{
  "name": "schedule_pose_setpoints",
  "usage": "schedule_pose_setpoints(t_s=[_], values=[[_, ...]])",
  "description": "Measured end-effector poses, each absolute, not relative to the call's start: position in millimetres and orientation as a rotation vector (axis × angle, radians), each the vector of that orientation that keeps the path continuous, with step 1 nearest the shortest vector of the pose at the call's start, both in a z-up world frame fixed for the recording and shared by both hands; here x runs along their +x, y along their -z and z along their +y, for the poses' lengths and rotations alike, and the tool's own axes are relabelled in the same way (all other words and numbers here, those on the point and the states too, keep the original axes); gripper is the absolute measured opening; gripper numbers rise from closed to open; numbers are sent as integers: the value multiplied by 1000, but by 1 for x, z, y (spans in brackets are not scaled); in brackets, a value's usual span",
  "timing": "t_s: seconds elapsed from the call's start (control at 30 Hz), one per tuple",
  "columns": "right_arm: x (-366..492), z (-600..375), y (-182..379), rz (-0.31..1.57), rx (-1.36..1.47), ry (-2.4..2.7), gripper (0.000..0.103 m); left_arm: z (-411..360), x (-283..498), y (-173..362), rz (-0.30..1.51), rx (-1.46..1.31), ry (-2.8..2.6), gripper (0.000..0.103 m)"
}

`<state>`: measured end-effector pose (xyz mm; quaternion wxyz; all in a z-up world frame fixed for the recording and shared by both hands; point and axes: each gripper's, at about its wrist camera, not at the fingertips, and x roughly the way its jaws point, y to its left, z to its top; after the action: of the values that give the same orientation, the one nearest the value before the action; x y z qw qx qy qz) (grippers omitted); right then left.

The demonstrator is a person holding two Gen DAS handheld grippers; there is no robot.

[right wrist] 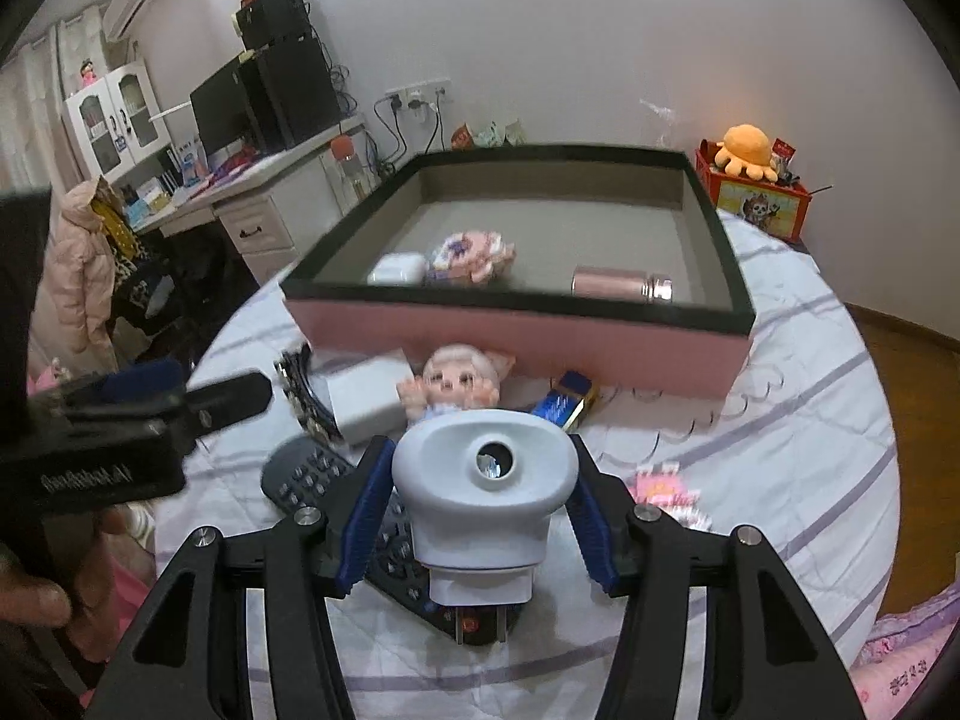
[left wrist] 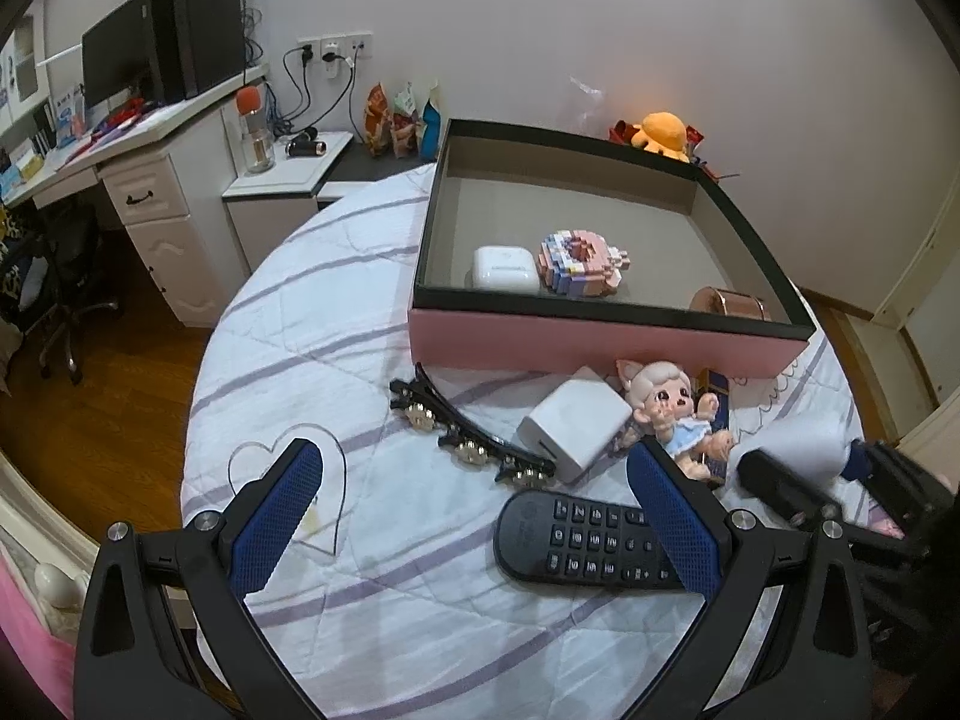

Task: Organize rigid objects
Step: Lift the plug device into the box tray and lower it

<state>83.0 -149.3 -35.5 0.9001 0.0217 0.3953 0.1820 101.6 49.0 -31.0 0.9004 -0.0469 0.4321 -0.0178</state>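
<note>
A white plug-in device [right wrist: 485,480] sits clamped between the blue pads of the right gripper [right wrist: 480,516], lifted over the remote [right wrist: 312,477]. The left gripper [left wrist: 474,516] hangs wide open with nothing between its pads. Ahead of the jaws stands the pink box [right wrist: 522,339], its floor mostly bare at the back. The risk, I think, is a low carry — the device could clip the doll [right wrist: 459,381] or the box's black rim and twist loose.
</note>
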Motion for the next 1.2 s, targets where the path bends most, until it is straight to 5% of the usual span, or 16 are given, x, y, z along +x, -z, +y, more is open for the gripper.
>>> schedule_pose_setpoints(t_s=[0.4,0.9,1.03,1.2], values=[[169,-149,-15,767,55,-342,57,55,180,-9,781,-72,6,103],[282,-159,45,992,27,-232,57,46,261,31,869,-84,23,103],[277,-162,40,979,20,-209,78,47,255,28,863,-92,26,103],[263,-165,24,939,27,-205,84,48,232,17,835,-88,21,103]])
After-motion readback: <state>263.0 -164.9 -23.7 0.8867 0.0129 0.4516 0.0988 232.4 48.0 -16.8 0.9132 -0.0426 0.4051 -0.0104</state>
